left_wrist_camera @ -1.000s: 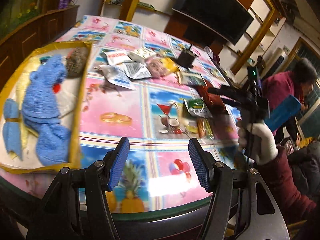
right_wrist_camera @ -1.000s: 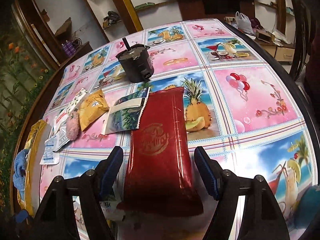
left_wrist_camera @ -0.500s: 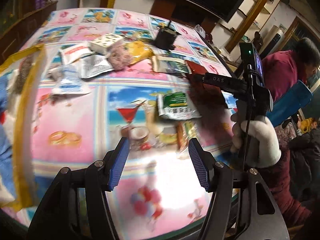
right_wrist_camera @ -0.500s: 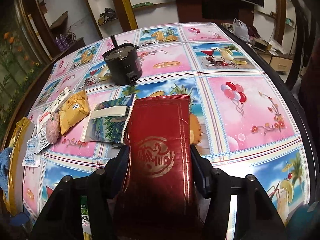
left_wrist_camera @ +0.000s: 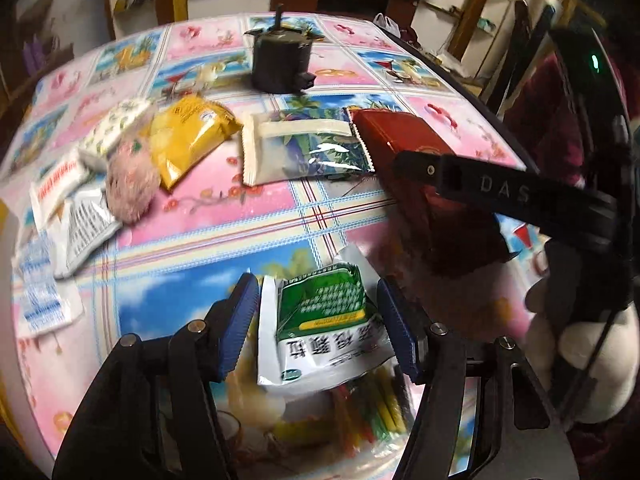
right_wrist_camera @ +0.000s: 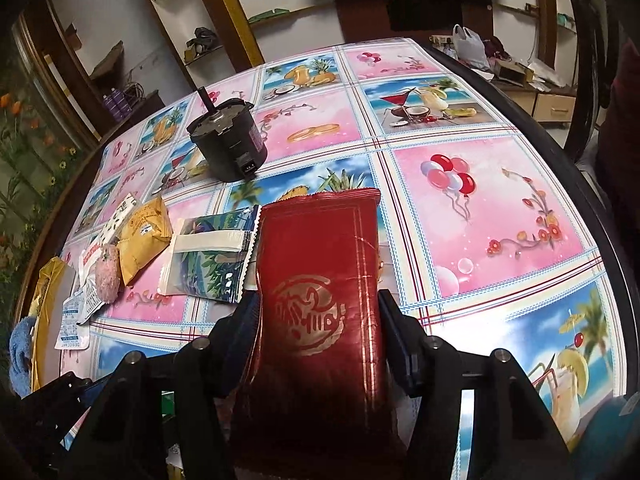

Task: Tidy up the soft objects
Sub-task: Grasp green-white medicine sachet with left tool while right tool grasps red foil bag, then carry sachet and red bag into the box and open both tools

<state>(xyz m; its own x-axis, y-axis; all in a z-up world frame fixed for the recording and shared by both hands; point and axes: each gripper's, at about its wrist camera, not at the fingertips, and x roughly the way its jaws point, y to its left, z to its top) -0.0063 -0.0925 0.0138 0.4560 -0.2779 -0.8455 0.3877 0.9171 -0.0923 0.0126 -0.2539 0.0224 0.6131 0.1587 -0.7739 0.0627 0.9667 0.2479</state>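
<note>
The right hand-held gripper [right_wrist_camera: 318,330] is clamped on the red packet [right_wrist_camera: 320,280], both pads pressing its sides. The left hand-held gripper [left_wrist_camera: 316,324] stands open, straddling the green-and-white pouch [left_wrist_camera: 322,320] without touching it. At ten o'clock a gold-rimmed tray [right_wrist_camera: 46,292] holds a blue towel [right_wrist_camera: 20,346]. The table [right_wrist_camera: 500,208] lies bare at two o'clock up to its dark edge.

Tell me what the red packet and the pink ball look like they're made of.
Red packet: glossy plastic or foil film, judging by its sheen, creases and crimped top edge. Pink ball: fuzzy plush or yarn, matte and soft-edged, though motion blur leaves that open.
</note>
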